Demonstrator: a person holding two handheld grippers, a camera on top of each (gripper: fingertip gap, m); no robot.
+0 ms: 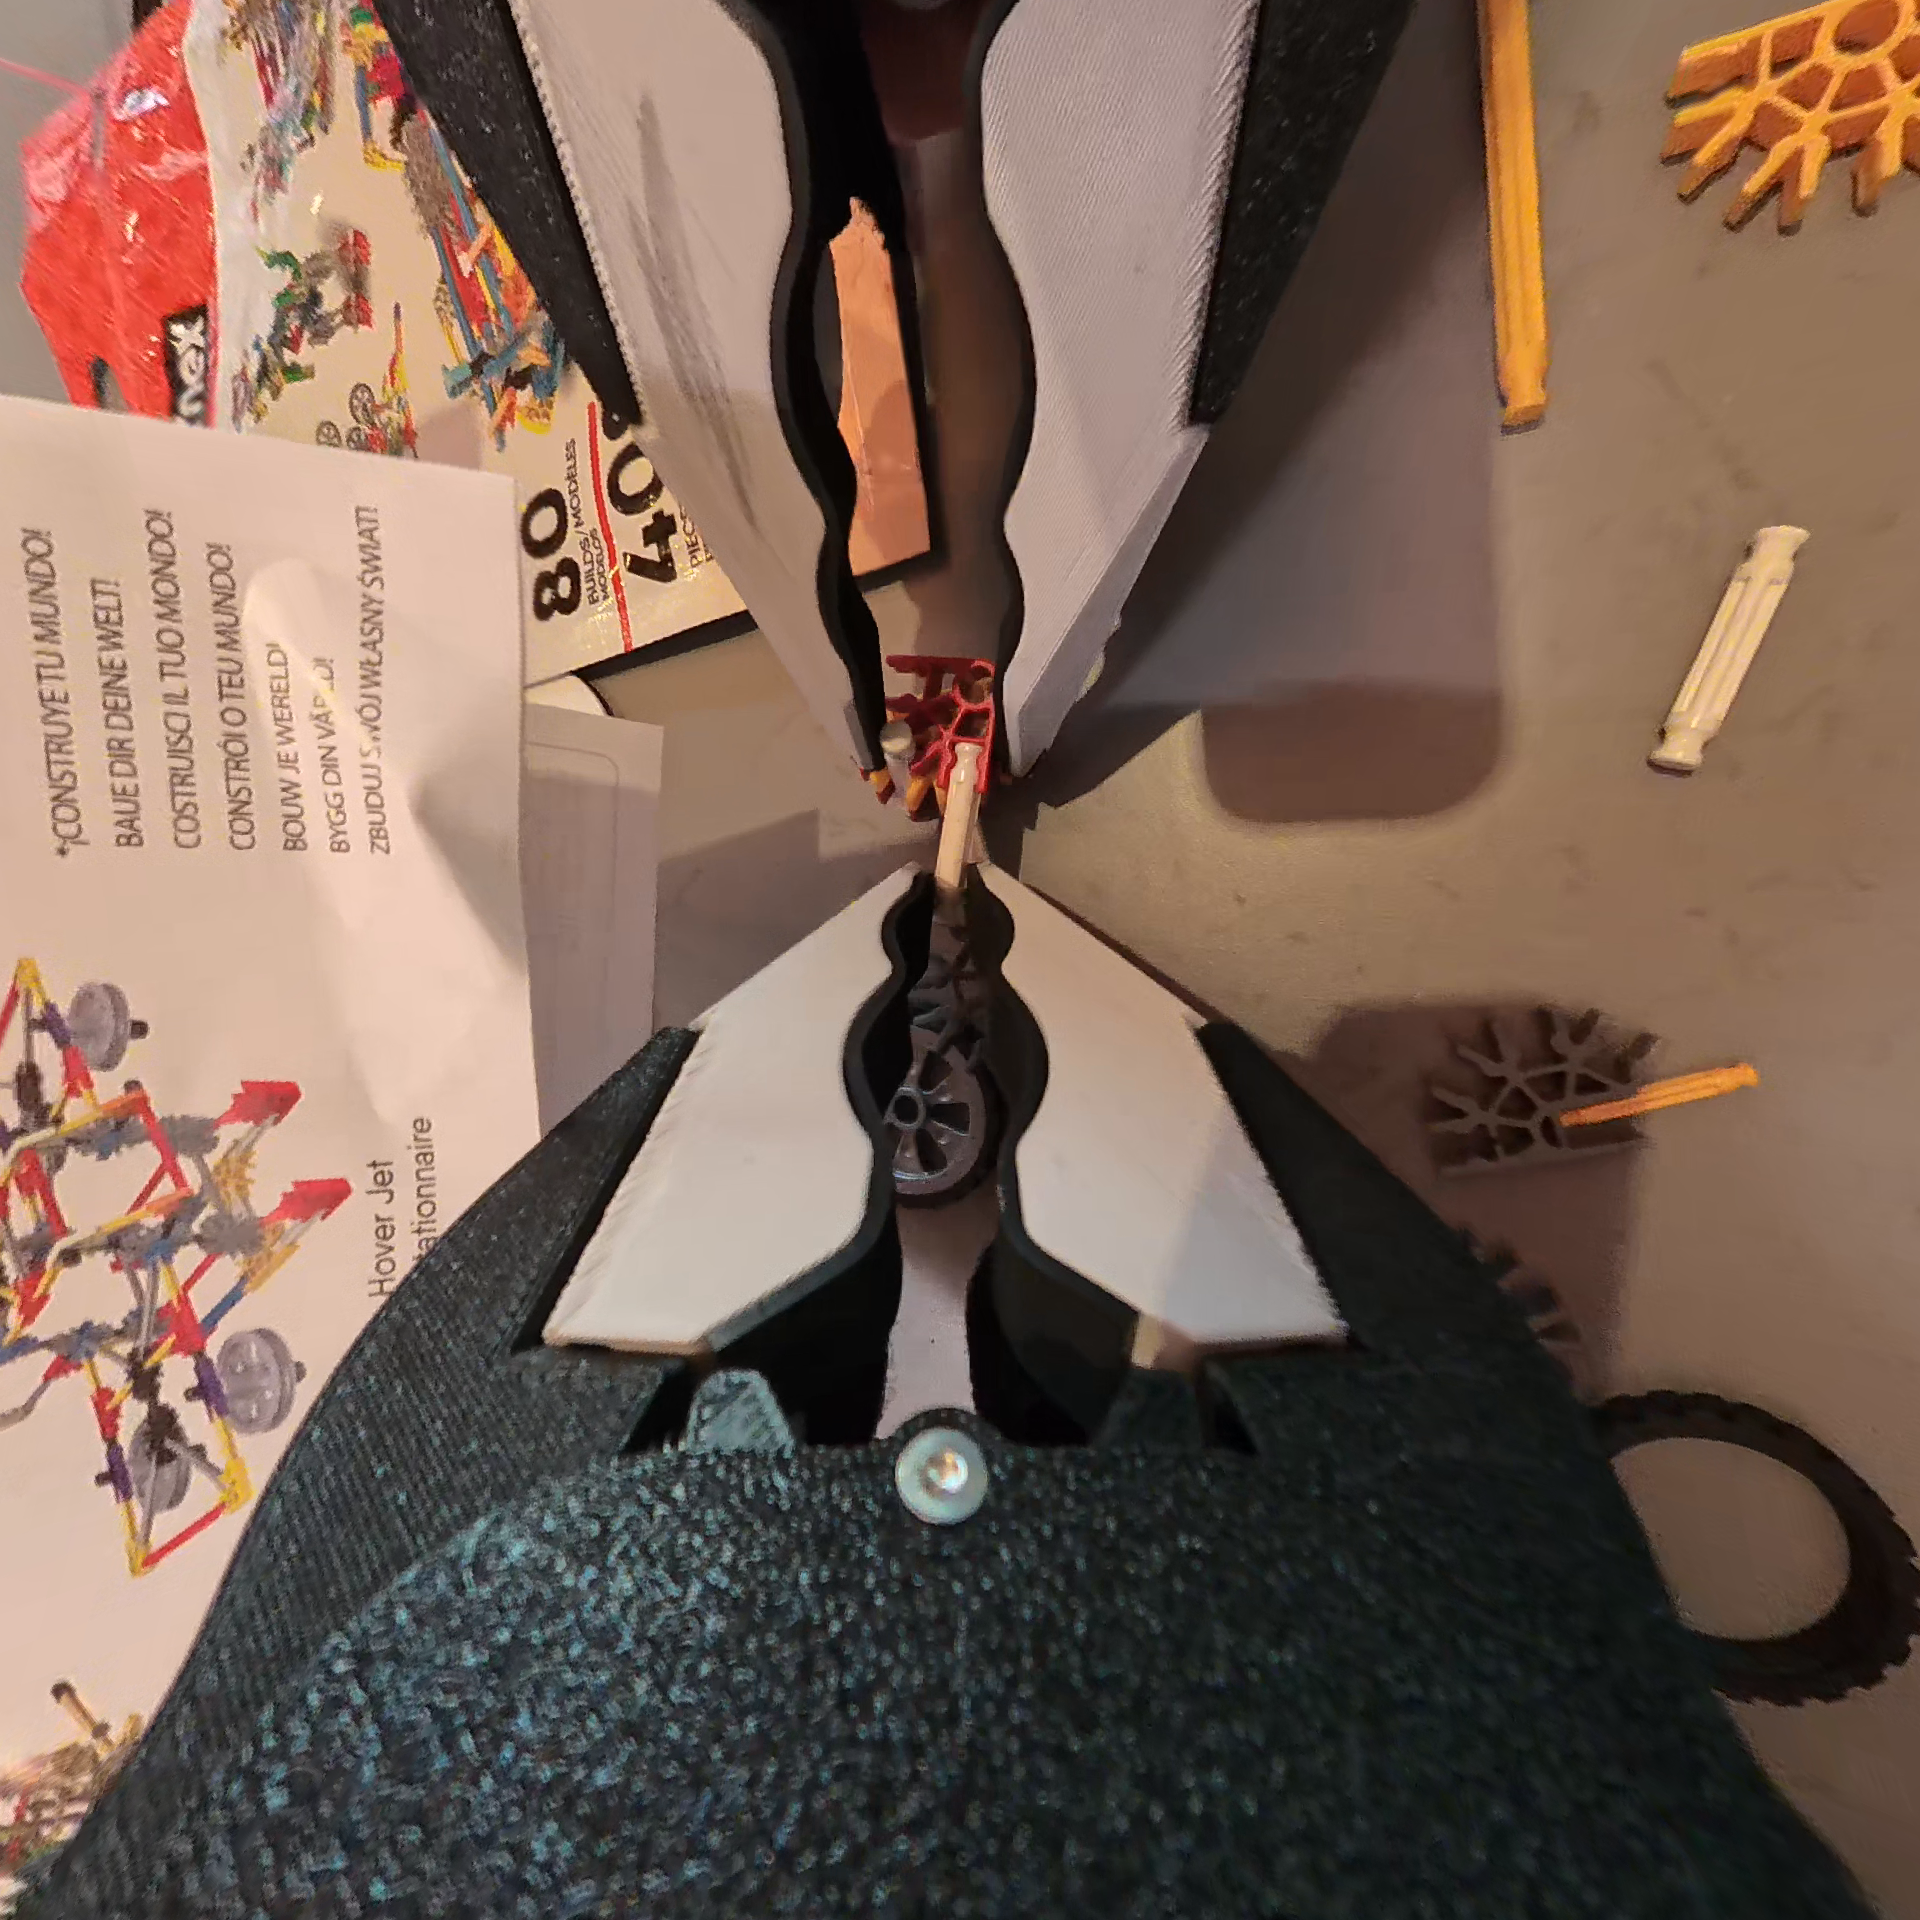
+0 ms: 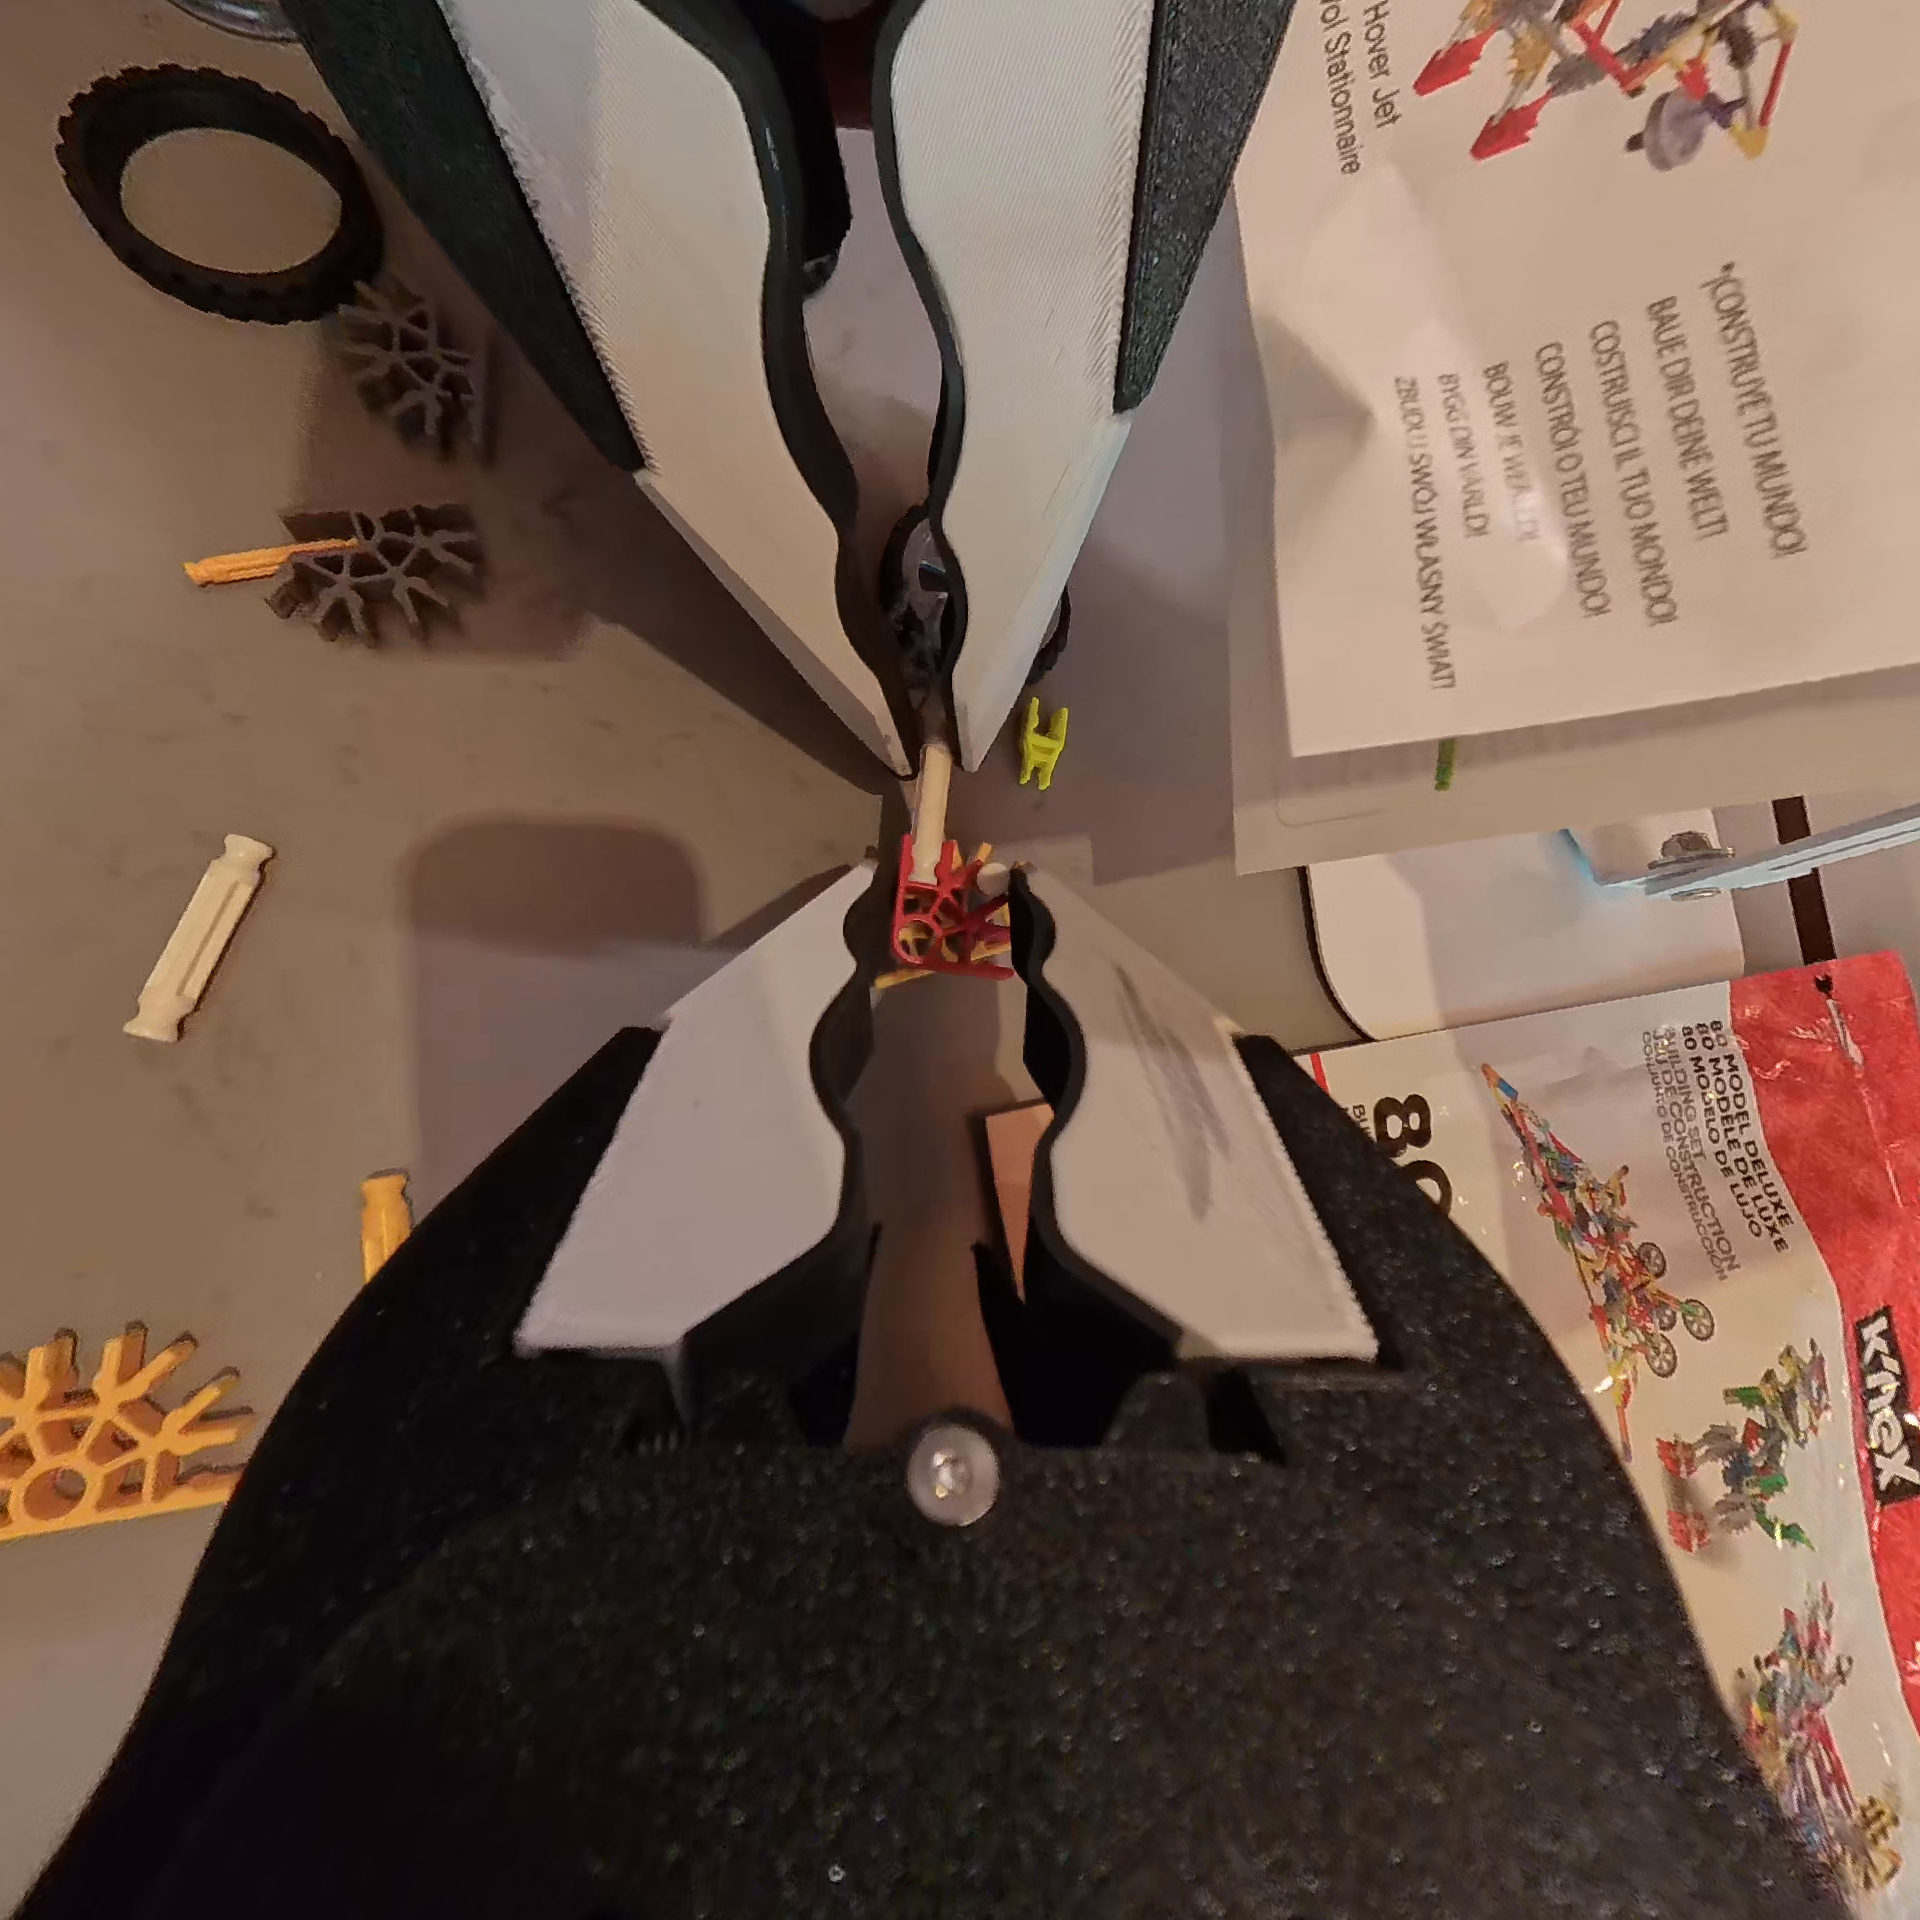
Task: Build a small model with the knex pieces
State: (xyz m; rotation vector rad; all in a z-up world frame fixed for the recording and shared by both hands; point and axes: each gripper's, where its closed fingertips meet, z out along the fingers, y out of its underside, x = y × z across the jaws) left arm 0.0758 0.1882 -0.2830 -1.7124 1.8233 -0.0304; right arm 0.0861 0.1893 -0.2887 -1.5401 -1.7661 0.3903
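— Left wrist view first: what's it got?

— The left gripper (image 1: 948, 883), smooth white fingers with wavy black rubber edges, is clamped on a small spoked grey wheel assembly (image 1: 940, 1127); a cream ribbed rod (image 1: 956, 821) pokes out past the tips into a red snowflake-shaped connector (image 1: 951, 717).

— And the right wrist view?

— The right gripper (image 2: 940, 883) pinches that red connector (image 2: 940, 914) between its tips, jaws closed on it. A knobbly black tyre (image 2: 223, 197), grey connectors (image 2: 384, 571) and a glossy instruction sheet (image 2: 1558, 416) lie on the matte grey table (image 2: 520, 727).
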